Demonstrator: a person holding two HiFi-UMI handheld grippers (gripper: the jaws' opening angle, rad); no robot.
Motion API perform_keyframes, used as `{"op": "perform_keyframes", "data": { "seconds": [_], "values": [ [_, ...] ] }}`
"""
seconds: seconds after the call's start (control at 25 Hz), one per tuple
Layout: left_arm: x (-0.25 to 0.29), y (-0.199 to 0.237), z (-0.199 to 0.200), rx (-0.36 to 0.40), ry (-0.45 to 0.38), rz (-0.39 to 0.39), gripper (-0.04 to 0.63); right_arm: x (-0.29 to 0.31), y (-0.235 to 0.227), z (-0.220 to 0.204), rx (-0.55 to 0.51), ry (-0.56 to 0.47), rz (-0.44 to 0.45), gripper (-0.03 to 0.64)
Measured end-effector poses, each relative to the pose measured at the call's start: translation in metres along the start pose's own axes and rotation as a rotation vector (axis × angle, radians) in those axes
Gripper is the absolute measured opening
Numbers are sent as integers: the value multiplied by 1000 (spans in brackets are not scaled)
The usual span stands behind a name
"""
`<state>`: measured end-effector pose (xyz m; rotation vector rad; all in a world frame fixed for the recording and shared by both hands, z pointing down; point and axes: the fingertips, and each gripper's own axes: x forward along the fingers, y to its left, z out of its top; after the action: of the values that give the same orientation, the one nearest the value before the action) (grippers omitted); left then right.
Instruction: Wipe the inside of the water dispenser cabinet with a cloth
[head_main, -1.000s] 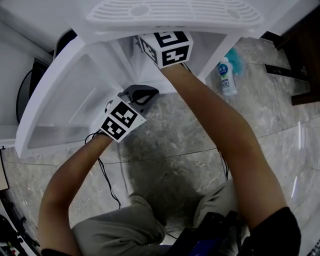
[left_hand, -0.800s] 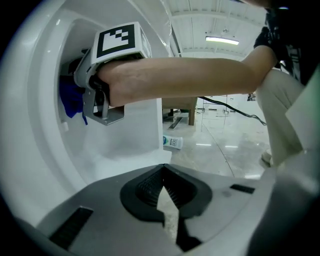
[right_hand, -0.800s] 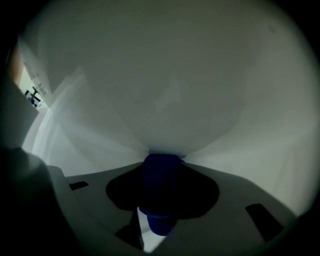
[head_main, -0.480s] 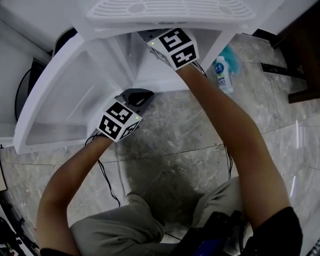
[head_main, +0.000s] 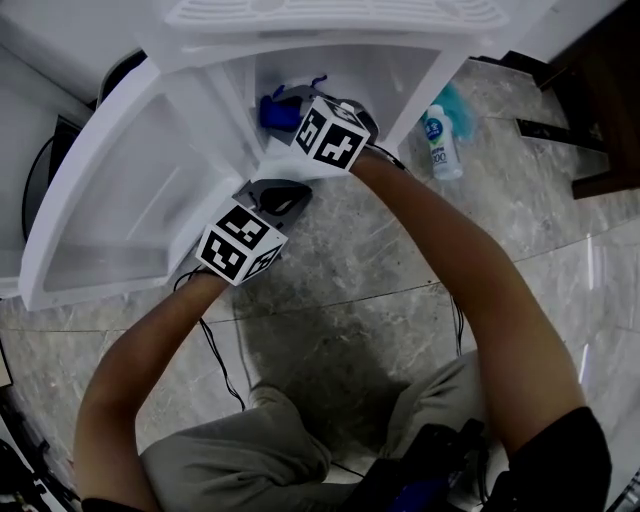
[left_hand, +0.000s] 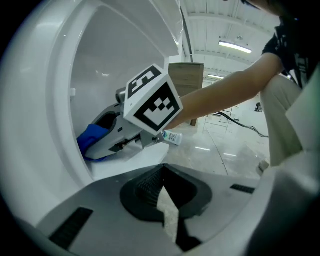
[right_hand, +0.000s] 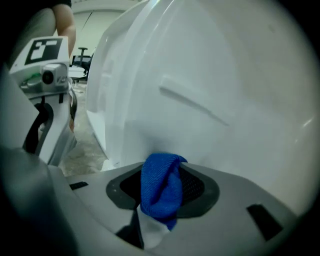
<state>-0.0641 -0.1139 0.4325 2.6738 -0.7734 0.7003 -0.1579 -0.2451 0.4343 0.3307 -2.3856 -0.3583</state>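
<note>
The white water dispenser cabinet (head_main: 215, 95) stands open at the top of the head view. My right gripper (head_main: 284, 107) reaches inside it, low by the left inner wall, shut on a bunched blue cloth (head_main: 275, 110). In the right gripper view the cloth (right_hand: 161, 192) bulges out between the jaws against the white wall (right_hand: 210, 100). My left gripper (head_main: 283, 194) hovers just outside the cabinet's lower front edge, shut with nothing in it. From the left gripper view, the right gripper (left_hand: 95, 145) and the cloth (left_hand: 91, 138) rest near the cabinet floor.
The cabinet door (head_main: 110, 210) swings open to the left. A small bottle with a blue label (head_main: 440, 147) lies on the marble floor to the right, a teal rag (head_main: 465, 103) behind it. Dark furniture (head_main: 600, 110) stands far right. Cables (head_main: 215, 350) trail by the person's legs.
My right gripper has dropped from the upper part of the cabinet down to its lower inside and rolled, bringing the blue cloth into the head view. The left gripper has hardly moved.
</note>
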Motion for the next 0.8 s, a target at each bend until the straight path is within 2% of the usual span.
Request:
{"op": "perform_keyframes", "data": {
  "seconds": [0.28, 0.48, 0.6, 0.68, 0.8],
  "values": [
    [-15, -6, -21, -10, 30, -24, 6, 27, -18, -16, -27, 106, -30, 135],
    [-35, -3, -38, -29, 59, -5, 6, 43, -61, -22, 93, 145, -139, 137],
    [-38, -5, -44, -32, 72, -5, 6, 39, -69, -24, 110, 150, -173, 135],
    [-37, -5, -50, -37, 72, -15, 6, 40, -60, -23, 109, 130, -133, 135],
    [-31, -3, -49, -31, 60, -31, 6, 35, -35, -19, 64, 94, 20, 137]
  ]
}}
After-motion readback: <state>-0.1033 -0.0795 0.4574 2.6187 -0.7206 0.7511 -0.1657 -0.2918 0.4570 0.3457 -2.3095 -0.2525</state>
